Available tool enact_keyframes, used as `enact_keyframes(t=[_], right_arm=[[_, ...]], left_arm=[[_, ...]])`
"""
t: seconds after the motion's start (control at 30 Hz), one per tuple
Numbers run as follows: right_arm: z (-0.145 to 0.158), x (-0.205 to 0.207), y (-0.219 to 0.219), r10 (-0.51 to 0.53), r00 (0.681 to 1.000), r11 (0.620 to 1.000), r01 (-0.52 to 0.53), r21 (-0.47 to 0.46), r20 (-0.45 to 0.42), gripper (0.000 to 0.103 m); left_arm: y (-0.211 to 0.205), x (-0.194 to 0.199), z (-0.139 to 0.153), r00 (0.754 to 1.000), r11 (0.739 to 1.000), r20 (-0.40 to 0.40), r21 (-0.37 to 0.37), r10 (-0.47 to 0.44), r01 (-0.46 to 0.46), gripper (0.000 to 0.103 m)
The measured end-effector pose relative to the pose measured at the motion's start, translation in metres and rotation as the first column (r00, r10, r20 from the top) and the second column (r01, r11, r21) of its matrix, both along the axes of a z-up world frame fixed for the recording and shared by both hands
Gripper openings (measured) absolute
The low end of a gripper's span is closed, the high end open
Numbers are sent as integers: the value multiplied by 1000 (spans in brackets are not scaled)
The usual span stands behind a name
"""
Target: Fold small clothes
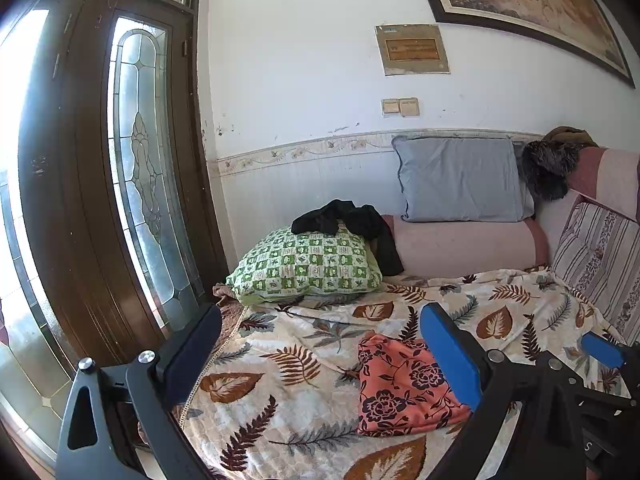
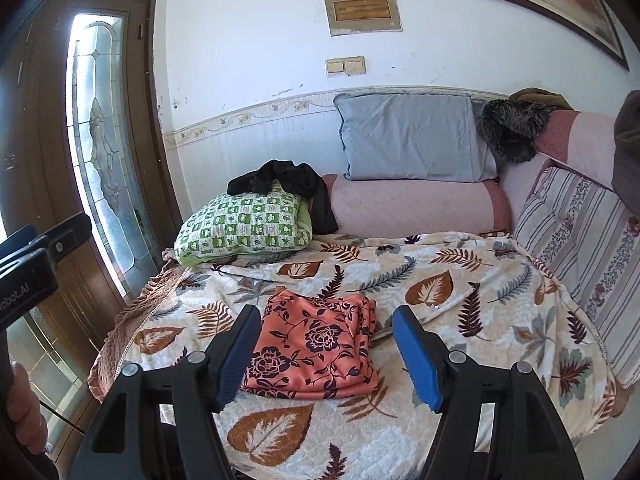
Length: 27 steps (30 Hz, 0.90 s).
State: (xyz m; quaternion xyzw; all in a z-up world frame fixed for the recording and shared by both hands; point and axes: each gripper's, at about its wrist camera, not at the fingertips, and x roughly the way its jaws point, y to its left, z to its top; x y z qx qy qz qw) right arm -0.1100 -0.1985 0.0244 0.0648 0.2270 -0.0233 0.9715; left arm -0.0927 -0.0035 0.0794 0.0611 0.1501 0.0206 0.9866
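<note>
Both tools gape, holding nothing: left tool (image 1: pixel 320 354), right tool (image 2: pixel 326 344). Folded floral cloth (image 2: pixel 316 350) sits just ahead; a snag w/ a pad could undo the fold.

Folded orange floral garment (image 2: pixel 316 354) lies flat on leaf-patterned bedspread (image 2: pixel 460 280).

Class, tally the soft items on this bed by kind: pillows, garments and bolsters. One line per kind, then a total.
Pillows: 2, green checked pillow and blue pillow
Garments: 2, folded orange floral cloth and black garment
Bolsters: 1, pink bolster
Total: 5
</note>
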Motion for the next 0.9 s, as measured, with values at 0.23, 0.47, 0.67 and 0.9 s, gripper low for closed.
enact_keyframes(t=[0.23, 0.47, 0.67, 0.9], right_arm=[[-3, 2, 3, 6, 1000, 1000, -6, -6, -9, 72], [-6, 7, 6, 15, 1000, 1000, -15, -18, -23, 72], [-15, 17, 9, 31, 998, 999, -32, -26, -49, 72], [-32, 38, 9, 41, 995, 999, -42, -18, -93, 72]], left_arm=[[5, -4, 1, 1000, 1000, 2, -12, -12, 12, 100], [12, -5, 1, 999, 1000, 25, -23, -20, 20, 100], [8, -1, -5, 998, 998, 26, 7, -59, 59, 100], [-5, 15, -13, 994, 994, 6, 18, -111, 111, 100]])
